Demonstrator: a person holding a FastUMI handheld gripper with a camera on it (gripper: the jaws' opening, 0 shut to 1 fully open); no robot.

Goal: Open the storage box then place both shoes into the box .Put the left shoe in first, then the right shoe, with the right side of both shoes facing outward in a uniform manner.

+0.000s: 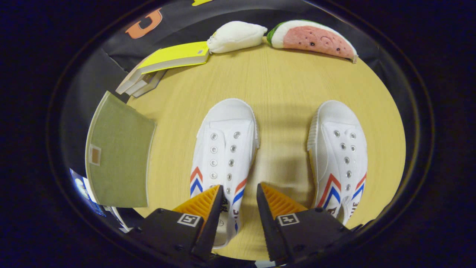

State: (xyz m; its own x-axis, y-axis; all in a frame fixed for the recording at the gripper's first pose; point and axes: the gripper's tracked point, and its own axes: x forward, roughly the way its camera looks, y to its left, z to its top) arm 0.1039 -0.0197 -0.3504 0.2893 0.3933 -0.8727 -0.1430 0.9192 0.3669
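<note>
Though parted, claw (240, 197) above left shoe's (223, 156) side.

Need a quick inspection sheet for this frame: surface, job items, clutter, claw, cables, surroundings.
Surface: light wooden table, bare between the shoes.
Job's things: left-hand shoe and right-hand shoe, white, toes pointing away, standing apart; green box beside the left-hand shoe, lid state unclear.
Clutter: stacked books, white plush and watermelon plush at the far edge.
Grippers: claw open, holding nothing, its fingers over the left-hand shoe's heel end.
Cables: nothing seen.
Surroundings: black cloth wall.
</note>
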